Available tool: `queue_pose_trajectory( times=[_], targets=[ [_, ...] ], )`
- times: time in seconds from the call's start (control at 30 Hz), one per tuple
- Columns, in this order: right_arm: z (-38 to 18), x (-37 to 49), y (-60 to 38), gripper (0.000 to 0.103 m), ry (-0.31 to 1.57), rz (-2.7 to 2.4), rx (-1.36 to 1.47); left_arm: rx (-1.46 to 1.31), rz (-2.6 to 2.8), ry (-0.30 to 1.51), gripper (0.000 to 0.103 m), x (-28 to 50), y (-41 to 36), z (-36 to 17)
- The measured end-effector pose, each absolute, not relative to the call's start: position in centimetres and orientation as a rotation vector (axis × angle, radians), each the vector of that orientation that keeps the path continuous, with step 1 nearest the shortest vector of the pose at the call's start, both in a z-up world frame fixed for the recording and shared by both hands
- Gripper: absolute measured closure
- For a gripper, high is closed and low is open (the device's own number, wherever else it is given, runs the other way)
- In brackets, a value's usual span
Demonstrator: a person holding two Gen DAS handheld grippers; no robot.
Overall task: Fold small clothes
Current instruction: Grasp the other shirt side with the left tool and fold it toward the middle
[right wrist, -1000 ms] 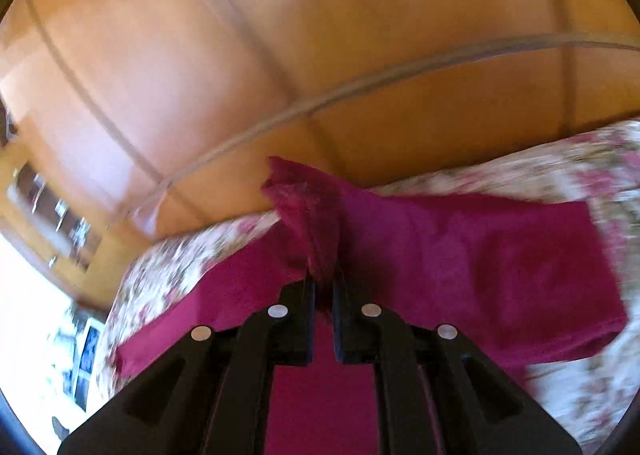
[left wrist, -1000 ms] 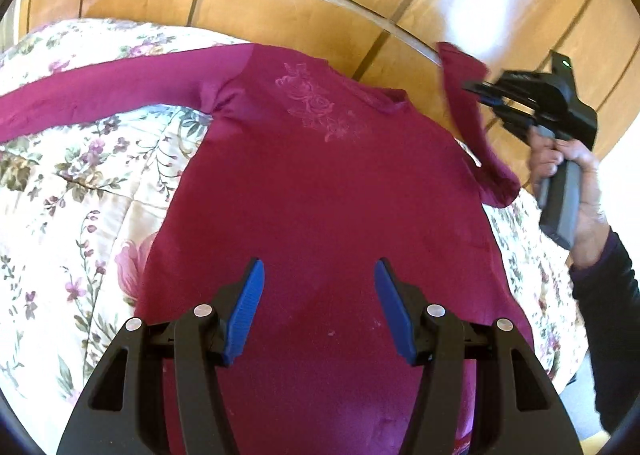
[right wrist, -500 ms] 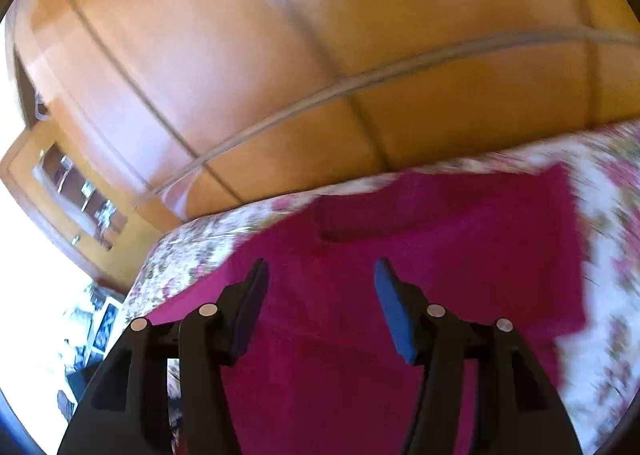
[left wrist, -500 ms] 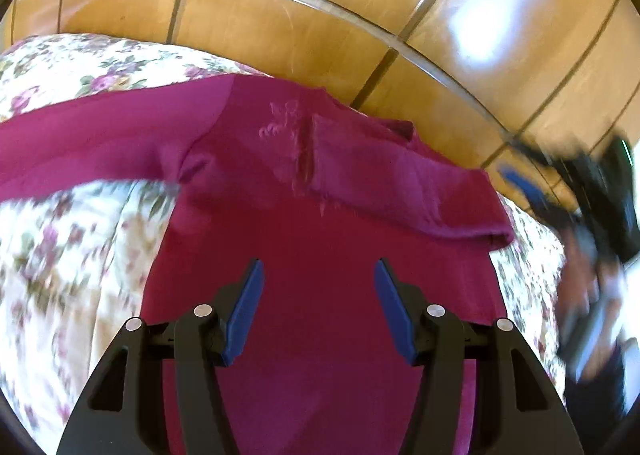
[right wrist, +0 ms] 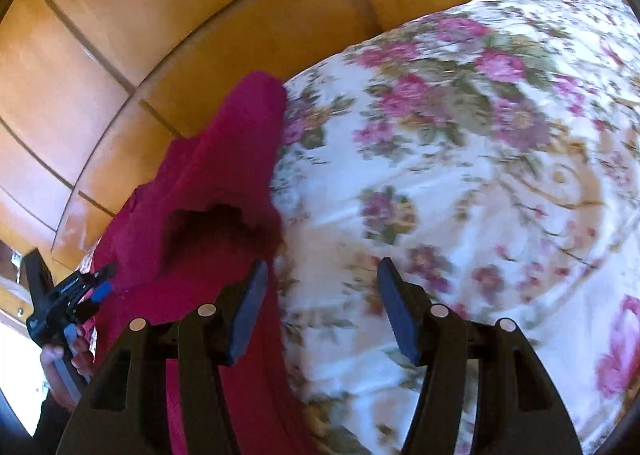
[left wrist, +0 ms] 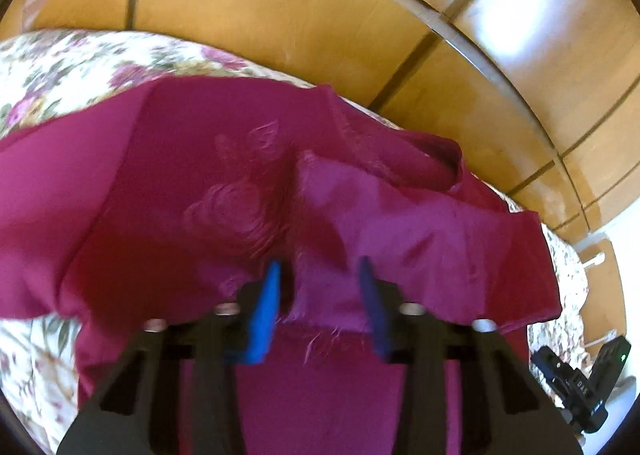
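Observation:
A magenta long-sleeved top (left wrist: 224, 191) with an embossed rose lies on a floral bedspread (left wrist: 60, 59). Its right sleeve (left wrist: 420, 239) is folded across the chest. My left gripper (left wrist: 320, 295) is open, low over the end of that folded sleeve, with the cuff between its blue pads. My right gripper (right wrist: 320, 303) is open and empty, over the bedspread (right wrist: 460, 175) just beside the top's edge (right wrist: 208, 191). The left gripper also shows at the left of the right wrist view (right wrist: 68, 295); the right gripper shows at the lower right of the left wrist view (left wrist: 580, 387).
Glossy wooden wardrobe panels (left wrist: 320, 7) stand behind the bed. The bedspread spreads wide to the right of the top in the right wrist view. The bed's far edge runs along the panels.
The right gripper let go of the sleeve, which now lies across the chest, and swung away to the bedspread. The left gripper moved forward to the sleeve's end.

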State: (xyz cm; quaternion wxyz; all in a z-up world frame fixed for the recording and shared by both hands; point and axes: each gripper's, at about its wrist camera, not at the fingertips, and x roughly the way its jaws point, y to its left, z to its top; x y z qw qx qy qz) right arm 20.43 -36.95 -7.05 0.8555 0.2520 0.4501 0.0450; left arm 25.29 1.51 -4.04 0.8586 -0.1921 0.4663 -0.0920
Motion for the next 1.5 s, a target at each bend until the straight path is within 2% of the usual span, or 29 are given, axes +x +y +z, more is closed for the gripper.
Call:
queue_pose_trajectory(
  times=[0.07,0.1,0.17,0.27,0.37,0.53,0.73,0.83,0.93,1.03,1.17,1.4,1.43,1.47,1.5],
  targets=[
    [-6.8,21.6,-35.6,0.046,0.932,0.099,0.511,-0.368,-0.205,0.97,0.094,26.0,0.8,-3.6],
    [-6.7,22.2,-35.2,0.046,0.923,0.097,0.512,-0.354,-0.207,0.957,0.097,26.2,0.5,-3.1],
    [-6.6,23.5,-34.8,0.047,0.905,0.071,0.509,-0.36,-0.212,0.908,0.097,26.2,0.9,-1.7],
    [-6.3,24.7,-34.8,0.061,0.887,0.027,0.499,-0.43,-0.194,0.814,0.097,25.9,2.7,0.7],
    [-7.5,25.1,-34.5,0.07,0.935,-0.019,0.457,-0.364,-0.139,0.8,0.097,26.2,3.2,1.2],
    [-6.9,24.2,-33.4,0.068,0.969,0.019,0.382,-0.198,-0.039,0.904,0.097,27.4,2.2,-2.5],
    [-2.5,21.9,-31.6,0.065,0.898,0.11,0.215,-0.249,-0.042,0.913,0.097,27.5,3.1,-4.0],
    [-0.4,23.0,-29.6,0.056,0.832,0.157,0.201,-0.227,-0.049,0.891,0.097,27.2,2.7,-3.4],
    [-1.8,26.7,-27.8,0.056,0.876,0.155,0.199,-0.223,-0.041,0.891,0.097,27.3,2.6,-3.0],
    [-6.4,29.7,-27.7,0.052,1.0,0.002,0.175,-0.197,0.007,0.894,0.087,27.4,3.2,-3.2],
    [-8.1,29.1,-26.9,0.046,0.914,-0.036,0.107,-0.209,0.07,0.886,0.067,26.3,5.4,-3.5],
    [-8.1,28.7,-25.9,0.043,0.908,-0.064,0.051,-0.367,0.075,0.89,0.067,20.7,10.0,-3.5],
    [-7.7,28.6,-25.8,0.037,0.912,-0.078,0.038,-0.394,0.076,0.89,0.067,19.8,10.7,-3.4],
    [-7.4,28.4,-25.8,0.019,0.914,-0.1,0.032,-0.425,0.08,0.894,0.067,18.6,11.5,-3.3],
    [-6.8,27.9,-26.1,0.015,0.91,-0.123,0.04,-0.453,0.084,0.901,0.067,17.6,12.5,-3.3]
  ],
)
